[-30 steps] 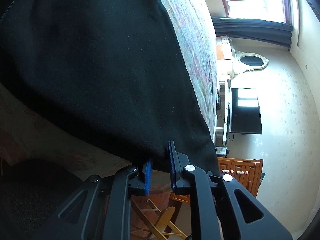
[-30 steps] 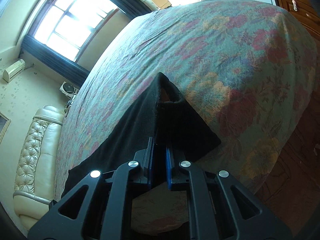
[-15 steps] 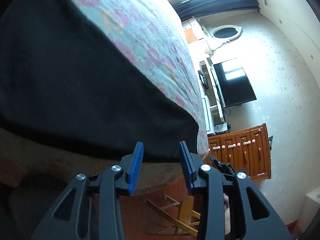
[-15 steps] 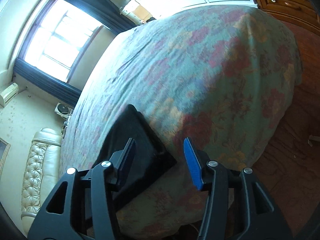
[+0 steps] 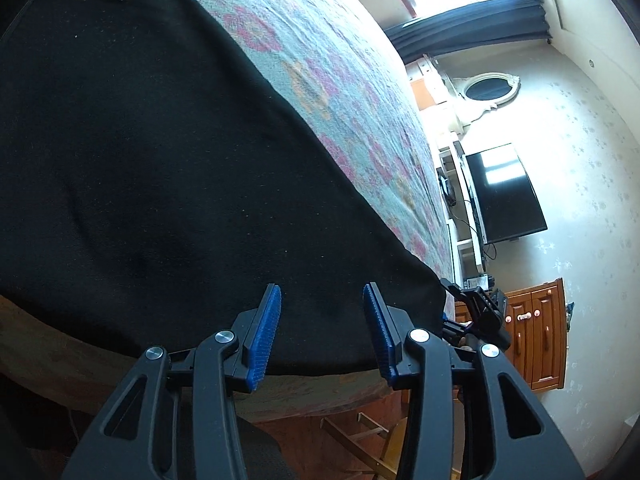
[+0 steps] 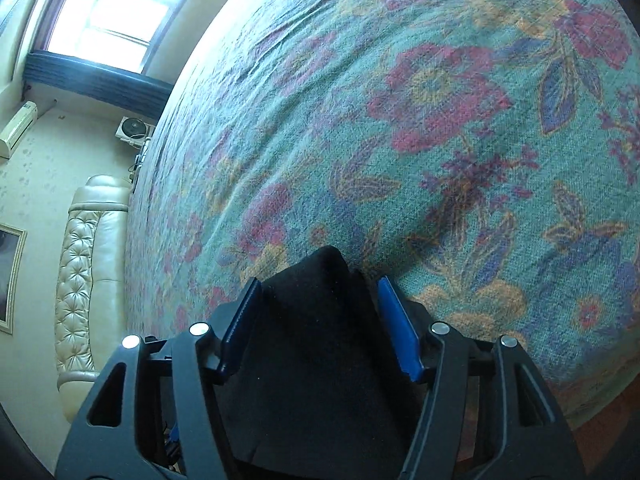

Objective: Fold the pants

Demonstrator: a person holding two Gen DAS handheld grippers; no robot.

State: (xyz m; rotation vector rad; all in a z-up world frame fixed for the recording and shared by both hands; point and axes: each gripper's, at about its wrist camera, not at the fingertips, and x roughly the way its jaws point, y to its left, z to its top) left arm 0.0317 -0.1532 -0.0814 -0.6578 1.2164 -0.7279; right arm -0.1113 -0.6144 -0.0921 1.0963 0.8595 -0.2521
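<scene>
Black pants (image 5: 168, 168) cut off by left and top edges in left wrist view. In right wrist view, lower part hidden under right gripper (image 6: 320, 312). Bedspread (image 6: 440, 120) cut at top.

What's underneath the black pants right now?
The black pants lie on the floral bedspread, which shows around them. Whatever sits directly beneath the fabric is covered.

Both grippers let go of the pants

The left gripper (image 5: 322, 328) and right gripper (image 6: 320, 320), clamped a second ago, now gape over the black pants (image 5: 160, 160).
</scene>
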